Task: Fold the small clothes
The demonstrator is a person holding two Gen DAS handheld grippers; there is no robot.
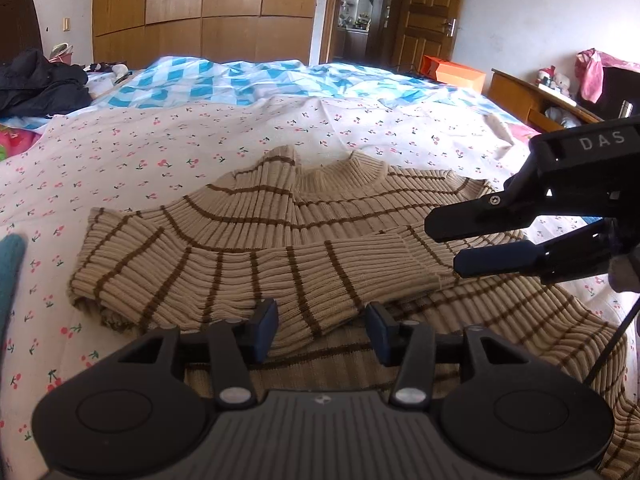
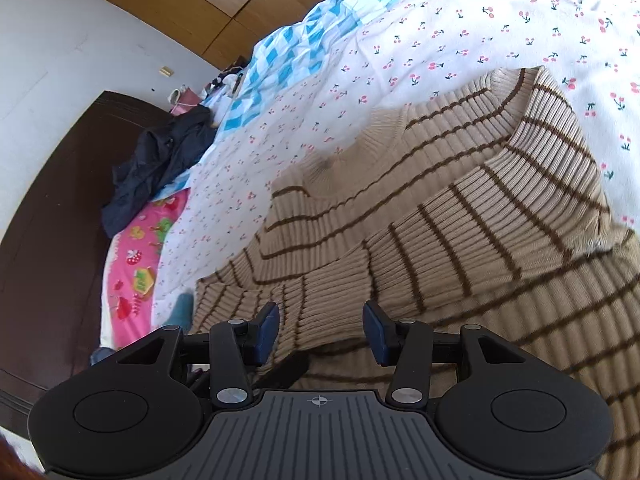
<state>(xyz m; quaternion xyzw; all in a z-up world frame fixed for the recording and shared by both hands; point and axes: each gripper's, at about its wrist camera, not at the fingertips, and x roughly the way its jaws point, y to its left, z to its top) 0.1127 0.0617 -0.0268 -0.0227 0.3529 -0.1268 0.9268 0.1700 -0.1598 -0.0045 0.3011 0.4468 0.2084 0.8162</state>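
Open jaws over striped sweater (image 1: pixel 280 248) (cherry-print sheet (image 1: pixel 160 148) around)

A bed (image 1: pixel 120 152) covered by a white cherry-print sheet fills the middle of the left wrist view, with a blue-and-white checked quilt (image 1: pixel 224 80) behind it. A wooden wardrobe (image 1: pixel 204 8) spans the upper centre, beside an open wooden door (image 1: pixel 430 12). At upper left dark clothes (image 1: pixel 40 84) lie heaped. White walls look daylit; a wooden cabinet (image 1: pixel 520 96) stands at right.
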